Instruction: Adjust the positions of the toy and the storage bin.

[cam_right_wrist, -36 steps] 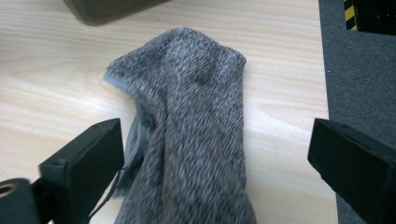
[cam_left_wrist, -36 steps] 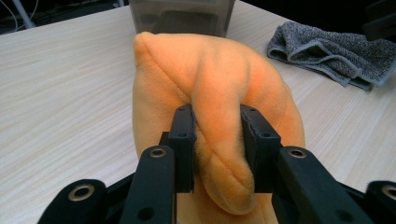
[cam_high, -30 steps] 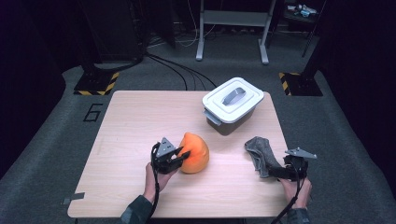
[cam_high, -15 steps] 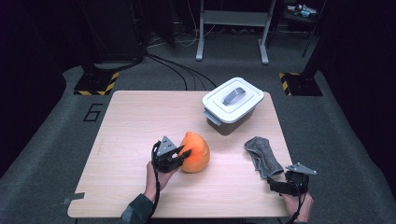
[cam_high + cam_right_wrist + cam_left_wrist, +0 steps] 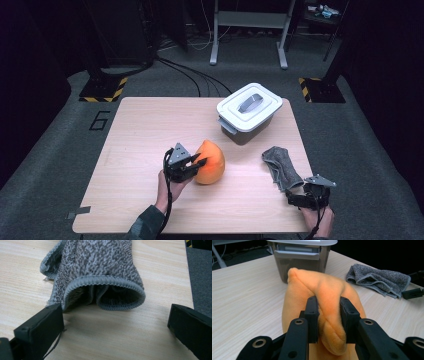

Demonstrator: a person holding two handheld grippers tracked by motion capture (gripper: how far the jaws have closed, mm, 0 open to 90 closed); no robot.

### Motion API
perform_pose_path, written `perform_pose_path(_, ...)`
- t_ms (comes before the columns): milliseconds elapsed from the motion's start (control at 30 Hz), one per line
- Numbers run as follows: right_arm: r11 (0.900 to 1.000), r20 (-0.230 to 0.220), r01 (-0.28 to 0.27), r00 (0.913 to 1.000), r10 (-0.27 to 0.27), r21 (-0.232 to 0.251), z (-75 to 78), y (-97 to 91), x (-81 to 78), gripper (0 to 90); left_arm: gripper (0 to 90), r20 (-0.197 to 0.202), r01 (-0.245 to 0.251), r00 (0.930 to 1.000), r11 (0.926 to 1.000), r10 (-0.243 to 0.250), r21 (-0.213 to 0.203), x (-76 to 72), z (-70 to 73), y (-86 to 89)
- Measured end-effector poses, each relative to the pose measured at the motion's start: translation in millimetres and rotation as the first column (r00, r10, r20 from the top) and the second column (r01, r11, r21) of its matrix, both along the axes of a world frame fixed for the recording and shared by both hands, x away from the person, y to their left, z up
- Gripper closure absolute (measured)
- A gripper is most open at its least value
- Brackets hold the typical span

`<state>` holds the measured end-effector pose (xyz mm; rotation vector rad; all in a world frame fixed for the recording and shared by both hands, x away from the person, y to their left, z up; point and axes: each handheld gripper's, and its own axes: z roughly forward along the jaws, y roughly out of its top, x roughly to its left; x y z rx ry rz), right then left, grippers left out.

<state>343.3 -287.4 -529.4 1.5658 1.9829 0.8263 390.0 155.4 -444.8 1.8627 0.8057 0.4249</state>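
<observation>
On the wood table, the left gripper pinches an orange cloth. Right gripper sits wide apart by the grey towel. A "6" marks the floor.

One wooden table; one orange cloth on it, a single bunched piece; one grey knitted cloth, also single, folded on itself; one lidded plastic box, with one white lid and one grey handle on that lid; two handheld grippers, namely one left gripper and one right gripper, each with two black jaws, so four jaws in all; two hands of one person, one behind each gripper; two yellow-and-black striped floor plates beyond the table; one metal stand at the back.
</observation>
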Motion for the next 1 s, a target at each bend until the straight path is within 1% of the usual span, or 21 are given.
perform_pose_path(33,1.0,0.0,0.0,1.0,0.0,0.0,0.0,0.0,0.0,0.0,71.9,0.0,0.005,1.0,1.0,-0.005,0.001,0.0,1.2,0.4)
perform_pose_path(233,1.0,0.0,0.001,1.0,-0.001,0.0,0.0,0.1,-0.2,0.0,72.0,0.019,-0.009,0.9998,1.0,0.009,-0.003,-1.2,9.0,7.5)
perform_pose_path(400,1.0,0.0,0.002,1.0,-0.002,0.001,0.0,0.2,-0.4,0.0,72.0,0.024,-0.023,0.9994,0.9997,0.023,-0.007,-2.3,13.5,14.5)
perform_pose_path(433,1.0,-0.001,-0.001,1.0,0.001,-0.001,-0.1,0.0,-0.4,0.0,72.0,0.026,-0.024,0.9994,0.9997,0.024,-0.002,-2.2,14.4,16.0)
perform_pose_path(467,1.0,-0.001,0.0,1.0,0.0,-0.001,0.0,0.0,-0.4,0.0,72.0,0.026,-0.03,0.9992,0.9995,0.031,-0.007,-2.7,14.8,17.3)
perform_pose_path(500,1.0,0.0,0.0,1.0,0.0,-0.001,-0.1,0.0,-0.4,0.0,72.0,0.031,-0.03,0.9991,0.9995,0.03,0.0,-2.7,16.1,19.6)
perform_pose_path(567,1.0,0.0,0.0,1.0,0.0,0.0,-0.1,0.0,-0.4,0.0,71.9,0.035,-0.041,0.9985,0.9991,0.041,-0.008,-3.4,17.4,23.0)
perform_pose_path(667,1.0,-0.003,0.004,1.0,-0.004,0.002,0.0,0.4,-0.8,0.0,71.9,0.041,-0.055,0.9976,0.9985,0.055,-0.004,-4.0,20.1,29.5)
perform_pose_path(767,1.0,-0.003,0.004,1.0,-0.004,0.002,0.0,0.4,-0.8,0.0,71.8,0.041,-0.069,0.9967,0.9975,0.069,-0.015,-4.8,21.8,36.6)
perform_pose_path(833,1.0,-0.003,0.003,1.0,-0.003,0.002,0.0,0.4,-0.8,0.0,71.8,0.043,-0.076,0.9962,0.9971,0.076,-0.009,-5.3,23.6,43.1)
perform_pose_path(900,1.0,-0.003,0.002,1.0,-0.002,0.002,-0.1,0.3,-0.7,0.0,71.8,0.047,-0.093,0.9945,0.9955,0.094,-0.02,-5.6,24.2,47.5)
perform_pose_path(967,1.0,-0.003,0.002,1.0,-0.002,0.002,0.0,0.3,-0.7,0.0,71.7,0.04,-0.097,0.9944,0.9952,0.098,-0.01,-6.5,26.0,54.1)
perform_pose_path(1000,1.0,-0.002,0.002,1.0,-0.002,0.002,0.0,0.3,-0.7,0.0,71.7,0.042,-0.111,0.9929,0.9938,0.111,-0.012,-7.1,26.3,56.2)
